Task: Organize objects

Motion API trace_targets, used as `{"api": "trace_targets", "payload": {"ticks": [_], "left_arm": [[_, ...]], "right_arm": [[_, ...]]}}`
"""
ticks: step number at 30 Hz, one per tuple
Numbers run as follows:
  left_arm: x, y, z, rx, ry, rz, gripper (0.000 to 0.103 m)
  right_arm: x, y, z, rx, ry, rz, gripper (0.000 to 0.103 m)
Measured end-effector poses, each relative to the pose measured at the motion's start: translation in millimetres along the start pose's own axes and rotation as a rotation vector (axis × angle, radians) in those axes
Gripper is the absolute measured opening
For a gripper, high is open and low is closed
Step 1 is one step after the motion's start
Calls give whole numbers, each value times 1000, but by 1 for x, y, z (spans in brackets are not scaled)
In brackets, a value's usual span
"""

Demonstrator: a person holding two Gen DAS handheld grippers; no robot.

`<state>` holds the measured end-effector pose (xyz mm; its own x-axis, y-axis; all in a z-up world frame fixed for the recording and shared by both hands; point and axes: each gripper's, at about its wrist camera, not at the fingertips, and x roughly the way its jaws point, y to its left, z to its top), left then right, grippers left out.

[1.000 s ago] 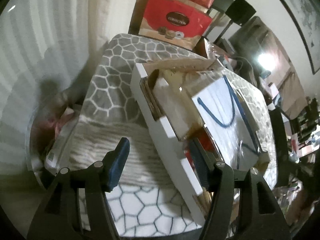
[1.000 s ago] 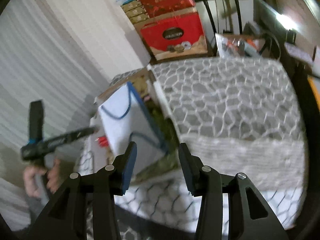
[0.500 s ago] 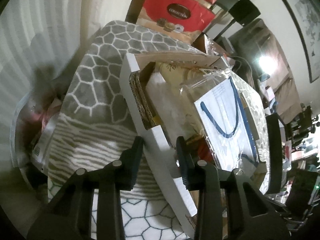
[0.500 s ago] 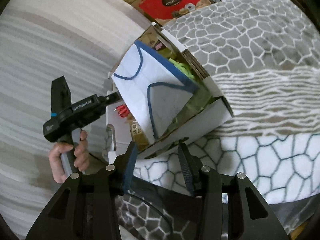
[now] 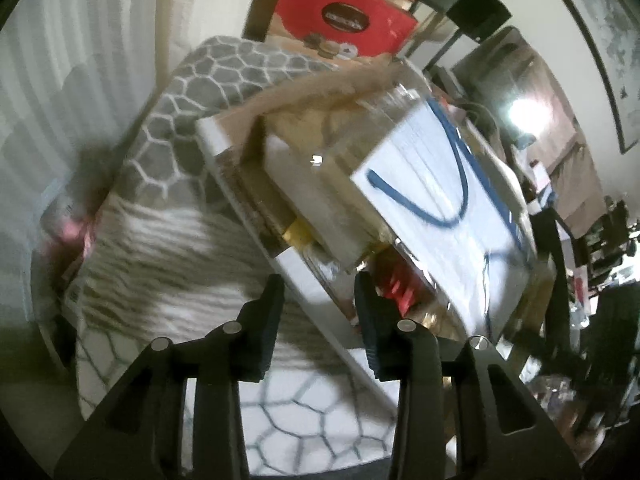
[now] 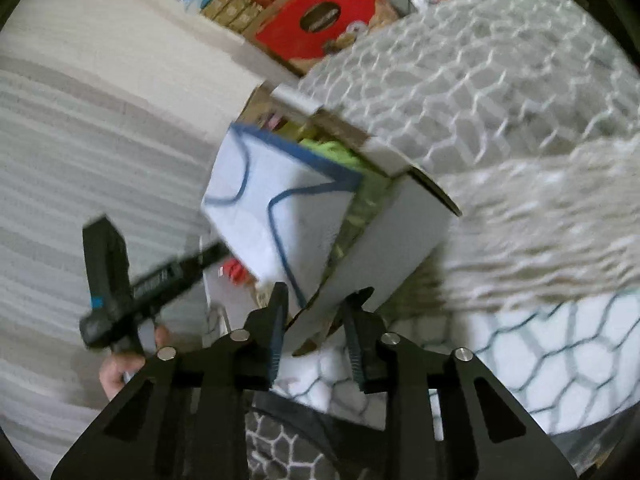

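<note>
Though most print here is blurred, the red carton [image 5: 344,28] against the far wall carries a dark oval badge whose lettering I cannot read, and the left gripper's handle, seen from the right wrist, bears a white word too smeared to make out. I count one open box [image 6: 384,248] with white outer walls and brown cardboard inside, lying on a quilt [image 6: 500,92] with a grey honeycomb pattern. Two red cartons are stacked behind it, and a few smaller packets sit by them.

The box is packed: one white bag [image 5: 436,196] with blue cord handles lies on top, a pale slab sits beside it, something gold and something red show beneath, and a green item [image 6: 328,150] peeks out at the far side.

Both tools are at the box. The left gripper [image 5: 318,284] straddles the box's white near wall; its jaws have just opened a touch after closing in, and I cannot tell whether the pads press the wall. The right gripper [image 6: 320,300] has the box's near corner flap between its fingers; its jaws have just been closing, and whether the pads actually bite I cannot tell. A hand [image 6: 120,368] holds the left gripper's handle, beside the box and in front of the pale striped wall
</note>
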<state>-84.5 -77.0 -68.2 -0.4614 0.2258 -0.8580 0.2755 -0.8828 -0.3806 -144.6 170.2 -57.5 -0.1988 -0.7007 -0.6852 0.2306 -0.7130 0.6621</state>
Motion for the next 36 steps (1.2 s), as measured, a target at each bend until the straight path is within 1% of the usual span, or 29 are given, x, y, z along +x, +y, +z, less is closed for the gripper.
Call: {"api": "trace_targets", "payload": {"ticks": [3,6,9,11,13,14,16,17,18,19,20,21,22,24,28,30,31,32,33,34,36], "left_arm": [[0,-11,-11,5,5,-21,40],[0,-21,-16,3,17,-49,43],[-3,-20,-12,-10,25,-87,45],[-13,-20,-7,13,15,-117,45],[-23,-19,-2,38,2,-93,46],[-29,-17,2,53,-9,-77,52],[-39,-8,13,62,-47,-31,59],[-45,-1,22,47,-73,-9,59],[-47,4,28,34,-80,-8,59],[-49,9,34,20,-85,-10,60],[-50,14,40,8,-98,-4,61],[-50,19,47,4,-115,8,61],[-49,24,52,2,-125,18,61],[-41,32,62,-5,-122,20,61],[-16,37,69,-6,-100,19,59],[-8,37,70,4,-86,-3,57],[-3,35,70,13,-75,-6,54],[0,34,69,18,-68,-3,47],[4,32,68,21,-57,-1,42],[6,32,68,17,-45,-11,32],[5,32,66,0,-50,-15,32]], "right_arm": [[-10,-3,18,-14,-27,-26,21],[-14,-9,37,-8,-27,-51,21],[-11,-20,52,2,-16,-68,20],[-6,-28,61,12,3,-74,20],[-1,-33,68,12,16,-93,20],[3,-36,71,13,26,-103,21],[0,-41,70,18,34,-82,25],[-2,-41,69,16,31,-79,26],[-6,-41,67,7,22,-84,32],[-11,-39,63,-6,12,-89,41],[-15,-37,61,-13,-3,-92,45],[-19,-36,58,-18,-17,-95,47],[-20,-32,55,-22,-22,-97,47],[-21,-29,48,-21,-19,-100,47],[-14,-27,31,-13,11,-99,47],[-9,-25,25,-15,22,-96,46],[-8,-24,23,-22,29,-96,41],[-6,-23,21,-30,33,-99,37],[-5,-21,21,-38,33,-103,31],[-4,-21,20,-44,37,-104,29],[-3,-21,21,-50,33,-114,28]]}}
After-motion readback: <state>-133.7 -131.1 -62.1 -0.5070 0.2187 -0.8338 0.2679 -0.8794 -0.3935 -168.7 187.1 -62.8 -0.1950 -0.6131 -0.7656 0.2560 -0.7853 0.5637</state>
